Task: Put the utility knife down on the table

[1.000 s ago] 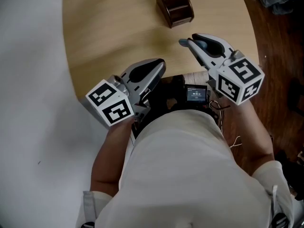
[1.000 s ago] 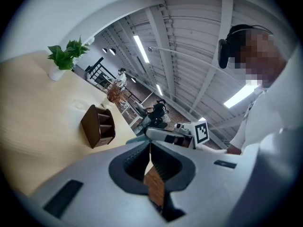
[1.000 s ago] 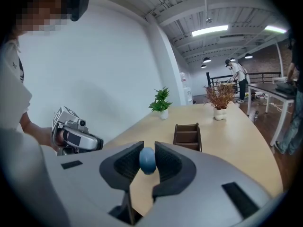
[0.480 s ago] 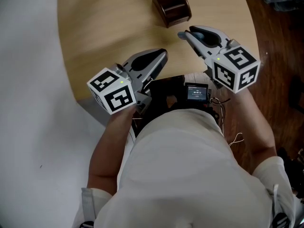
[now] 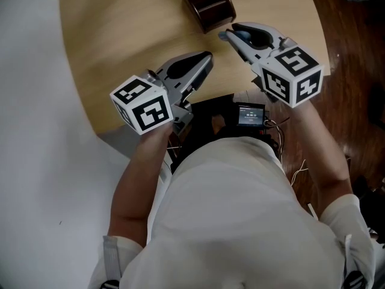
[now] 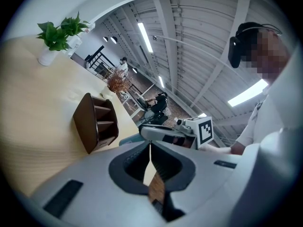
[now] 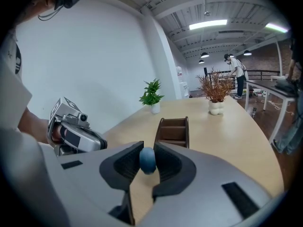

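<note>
My right gripper hangs over the near part of the round wooden table, just short of a brown organizer. It is shut on the blue utility knife, whose rounded blue end shows between the jaws. From the left gripper view, the knife pokes out of the right gripper as a bluish tip. My left gripper floats beside it, lower left, over the table's near edge. Its jaws are shut with nothing between them.
A brown wooden organizer with shelves stands on the table just beyond the right gripper. A potted green plant and a white vase of dried branches stand farther back. A small device with a screen hangs at the person's chest. Dark floor lies right of the table.
Both grippers have moved forward over the table, nearer the brown organizer. The right gripper still holds the knife; the left stays shut.
</note>
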### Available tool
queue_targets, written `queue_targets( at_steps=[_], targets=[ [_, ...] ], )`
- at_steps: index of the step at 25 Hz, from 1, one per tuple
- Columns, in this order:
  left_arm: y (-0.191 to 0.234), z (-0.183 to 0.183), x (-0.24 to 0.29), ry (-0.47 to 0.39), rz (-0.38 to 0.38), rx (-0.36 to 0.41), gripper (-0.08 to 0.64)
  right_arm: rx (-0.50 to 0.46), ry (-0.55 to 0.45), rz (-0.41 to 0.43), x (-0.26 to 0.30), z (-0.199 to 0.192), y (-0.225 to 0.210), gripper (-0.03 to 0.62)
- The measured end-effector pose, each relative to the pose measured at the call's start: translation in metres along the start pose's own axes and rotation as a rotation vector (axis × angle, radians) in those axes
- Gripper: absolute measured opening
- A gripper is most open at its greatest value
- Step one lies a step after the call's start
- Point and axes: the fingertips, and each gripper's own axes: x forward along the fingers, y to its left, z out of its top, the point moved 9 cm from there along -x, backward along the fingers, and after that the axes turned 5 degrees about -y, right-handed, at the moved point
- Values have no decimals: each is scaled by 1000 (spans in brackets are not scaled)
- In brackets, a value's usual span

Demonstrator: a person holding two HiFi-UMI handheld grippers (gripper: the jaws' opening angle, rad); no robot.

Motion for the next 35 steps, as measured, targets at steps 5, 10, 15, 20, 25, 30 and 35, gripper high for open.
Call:
queue_targets(
  at_steps=[5, 10, 15, 20, 25, 30, 35],
  targets=[
    [2, 2, 5, 15, -11, 11, 5, -3, -10, -9, 1, 2, 0, 74],
    [-1, 3, 4, 5, -12, 39, 5, -45, -39, -17, 0, 8, 5, 74],
    [4, 7, 6, 3, -17, 44, 5, -77, -40, -30, 6, 13, 4, 74],
    [33, 5, 24, 35, -32, -2, 5, -73, -1, -50, 33, 5, -18, 74],
    [32, 6, 26, 44, 20, -3, 5, -78, -3, -12, 44, 2, -22, 74],
    [-5, 6, -2, -15, 112, 94, 5, -156, -98, 61, 33, 15, 4, 74],
    [-5, 5, -4, -18, 122, 82, 5, -269, -57, 48, 45, 10, 4, 74]
  ],
)
